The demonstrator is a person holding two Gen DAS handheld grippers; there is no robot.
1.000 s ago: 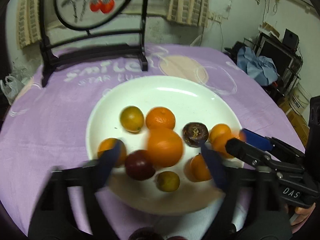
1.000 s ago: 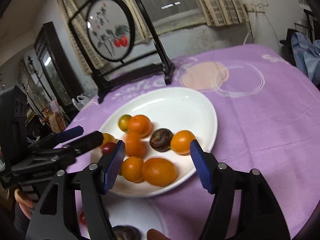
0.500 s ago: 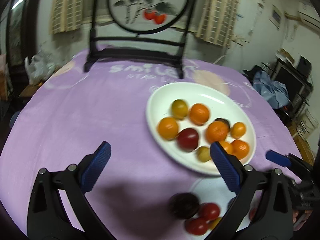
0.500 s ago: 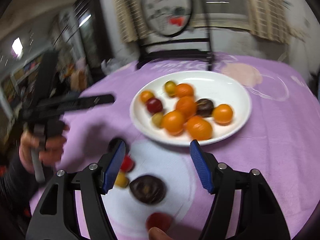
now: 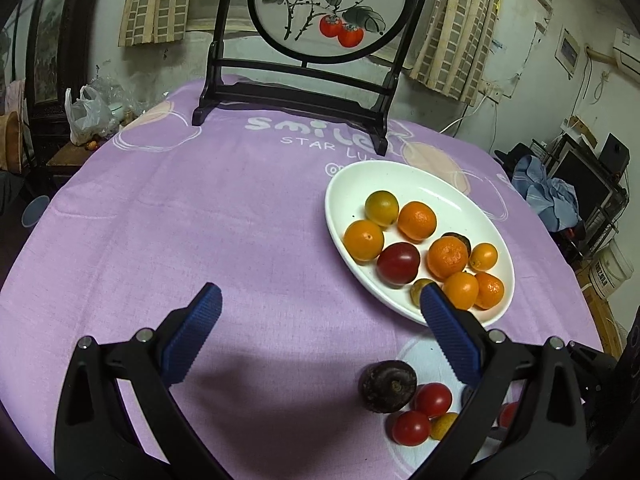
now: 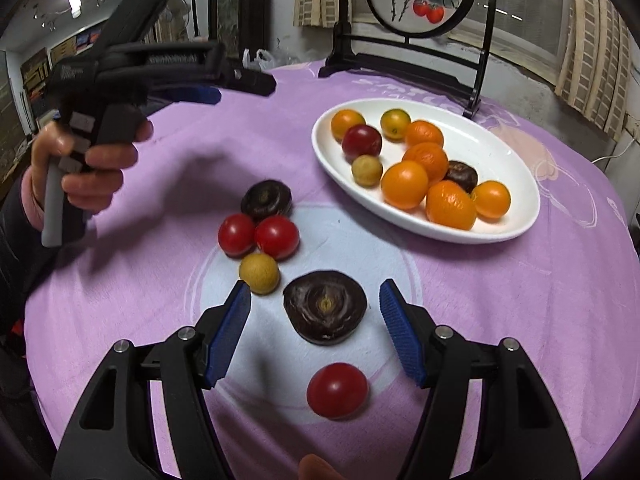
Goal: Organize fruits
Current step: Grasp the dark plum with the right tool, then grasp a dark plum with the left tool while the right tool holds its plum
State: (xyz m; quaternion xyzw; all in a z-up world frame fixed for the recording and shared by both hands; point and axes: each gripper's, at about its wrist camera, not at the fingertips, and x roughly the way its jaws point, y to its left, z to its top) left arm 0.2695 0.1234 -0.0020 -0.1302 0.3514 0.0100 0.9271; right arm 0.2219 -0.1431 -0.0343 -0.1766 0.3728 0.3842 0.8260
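A white oval plate [image 6: 516, 168] [image 5: 344, 184] on the purple tablecloth holds several oranges, a red plum [image 6: 362, 141] and a dark fruit. Loose fruit lies on the cloth near me: a dark purple fruit [image 6: 325, 306], a second dark one [image 6: 266, 199] [image 5: 387, 386], two red tomatoes [image 6: 258, 236], a yellow fruit [image 6: 259, 273] and a red tomato [image 6: 337, 390]. My right gripper [image 6: 315, 316] is open and empty, its jaws either side of the nearest dark fruit. My left gripper [image 5: 316, 332] [image 6: 240, 84] is open and empty, held above the cloth left of the plate.
A black-framed round painted screen [image 5: 332, 4] stands at the table's far side. The table's edge curves off close on the left and right. A plastic bag [image 5: 86, 114] and room clutter lie beyond it.
Both grippers have pulled back from over the plate toward the near side. The loose fruit has come into view; the right gripper now brackets the dark fruit. Both stayed open.
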